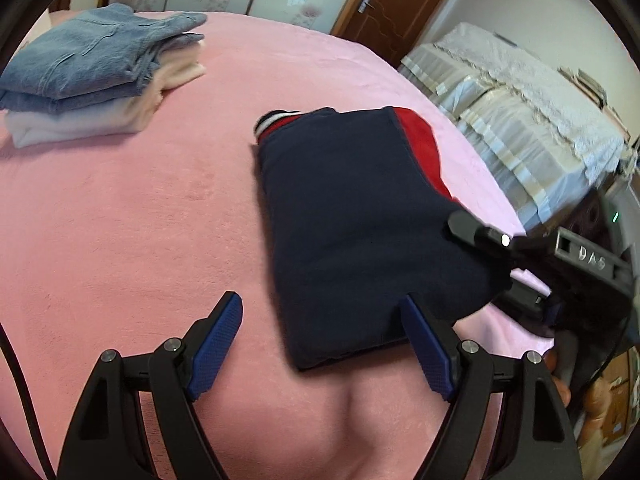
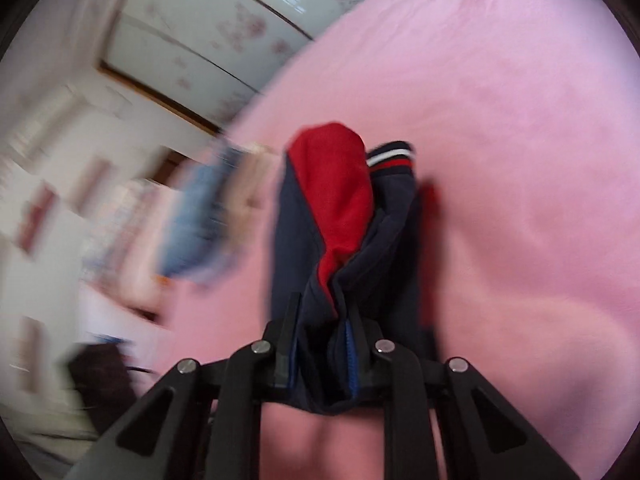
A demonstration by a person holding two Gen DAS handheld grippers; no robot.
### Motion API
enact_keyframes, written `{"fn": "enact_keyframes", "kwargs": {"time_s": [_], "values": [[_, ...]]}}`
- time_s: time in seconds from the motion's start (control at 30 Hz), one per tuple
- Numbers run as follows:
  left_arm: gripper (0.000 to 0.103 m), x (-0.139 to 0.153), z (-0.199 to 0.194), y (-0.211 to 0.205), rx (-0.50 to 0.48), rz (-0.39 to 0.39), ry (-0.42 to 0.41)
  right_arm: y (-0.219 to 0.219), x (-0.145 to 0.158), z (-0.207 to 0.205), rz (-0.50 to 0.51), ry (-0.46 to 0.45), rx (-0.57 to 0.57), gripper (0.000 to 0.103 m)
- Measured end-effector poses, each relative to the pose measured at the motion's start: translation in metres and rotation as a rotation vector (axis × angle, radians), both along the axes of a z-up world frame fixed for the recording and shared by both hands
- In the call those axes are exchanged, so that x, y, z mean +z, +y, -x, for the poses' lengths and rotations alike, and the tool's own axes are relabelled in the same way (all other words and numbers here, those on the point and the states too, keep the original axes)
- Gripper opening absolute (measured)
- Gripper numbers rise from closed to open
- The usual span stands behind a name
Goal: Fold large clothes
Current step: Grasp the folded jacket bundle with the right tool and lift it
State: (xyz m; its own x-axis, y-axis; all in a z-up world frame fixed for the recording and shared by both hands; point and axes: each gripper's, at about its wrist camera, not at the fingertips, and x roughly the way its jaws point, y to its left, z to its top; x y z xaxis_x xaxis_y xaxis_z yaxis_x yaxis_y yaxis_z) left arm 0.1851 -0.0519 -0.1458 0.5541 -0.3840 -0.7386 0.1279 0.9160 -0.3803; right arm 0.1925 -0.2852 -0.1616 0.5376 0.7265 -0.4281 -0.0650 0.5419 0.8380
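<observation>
A folded navy and red garment (image 1: 360, 224) with a striped cuff lies on the pink bed (image 1: 140, 220). My left gripper (image 1: 322, 340) is open, its blue-padded fingers (image 1: 218, 344) hovering just in front of the garment's near edge. My right gripper (image 1: 500, 264) comes in from the right and is shut on the garment's right corner. In the right wrist view the right gripper (image 2: 324, 344) clamps the bunched navy and red cloth (image 2: 348, 216); that view is blurred by motion.
A stack of folded clothes (image 1: 96, 76), denim on top and pale items below, sits at the bed's far left. A lace-covered sofa (image 1: 520, 120) stands to the right of the bed. A brown door (image 1: 392, 0) and floral sliding panels are behind.
</observation>
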Motion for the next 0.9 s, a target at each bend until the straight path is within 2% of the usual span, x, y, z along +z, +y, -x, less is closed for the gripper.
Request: {"fn": "enact_keyframes", "kwargs": {"time_s": [0.07, 0.17, 0.23, 0.27, 0.33, 0.37, 0.43, 0.47, 0.53, 0.6, 0.67, 0.83, 0.9], "values": [[0.08, -0.002, -0.002, 0.003, 0.013, -0.004, 0.01, -0.004, -0.017, 0.001, -0.012, 0.038, -0.033, 0.017], [0.08, -0.007, -0.004, 0.002, 0.016, -0.012, 0.029, -0.016, -0.055, 0.006, -0.002, 0.145, -0.1, 0.017], [0.08, -0.012, -0.006, -0.001, 0.009, -0.041, 0.047, -0.019, -0.063, 0.012, 0.023, 0.16, -0.109, 0.018], [0.08, -0.013, -0.007, -0.003, 0.004, -0.051, 0.054, -0.018, -0.063, 0.015, 0.032, 0.158, -0.104, 0.018], [0.08, -0.011, -0.009, -0.004, -0.006, -0.061, 0.053, -0.016, -0.051, 0.02, 0.092, 0.159, -0.089, 0.029], [0.08, -0.008, -0.01, -0.004, -0.01, -0.061, 0.046, -0.013, -0.043, 0.018, 0.142, 0.152, -0.083, 0.033], [0.08, 0.001, -0.014, -0.004, -0.017, -0.064, 0.022, -0.011, -0.021, 0.02, 0.271, 0.109, -0.082, 0.05], [0.08, 0.006, -0.017, -0.004, -0.017, -0.064, 0.01, -0.01, -0.011, 0.019, 0.314, 0.082, -0.083, 0.052], [0.08, 0.017, -0.025, -0.003, -0.016, -0.06, -0.014, -0.009, 0.005, 0.014, 0.352, 0.035, -0.083, 0.052], [0.08, 0.028, -0.037, -0.004, -0.016, -0.061, -0.033, -0.01, 0.012, 0.0, 0.352, 0.026, -0.08, 0.052], [0.08, 0.035, -0.051, -0.007, -0.022, -0.066, -0.044, -0.014, 0.012, -0.016, 0.352, 0.042, -0.086, 0.052], [0.08, 0.042, -0.087, -0.022, -0.022, -0.159, -0.061, -0.013, -0.001, -0.065, 0.317, 0.11, -0.088, 0.052], [0.08, 0.042, -0.097, -0.025, -0.018, -0.157, -0.063, -0.011, 0.001, -0.074, 0.32, 0.1, -0.083, 0.052]]}}
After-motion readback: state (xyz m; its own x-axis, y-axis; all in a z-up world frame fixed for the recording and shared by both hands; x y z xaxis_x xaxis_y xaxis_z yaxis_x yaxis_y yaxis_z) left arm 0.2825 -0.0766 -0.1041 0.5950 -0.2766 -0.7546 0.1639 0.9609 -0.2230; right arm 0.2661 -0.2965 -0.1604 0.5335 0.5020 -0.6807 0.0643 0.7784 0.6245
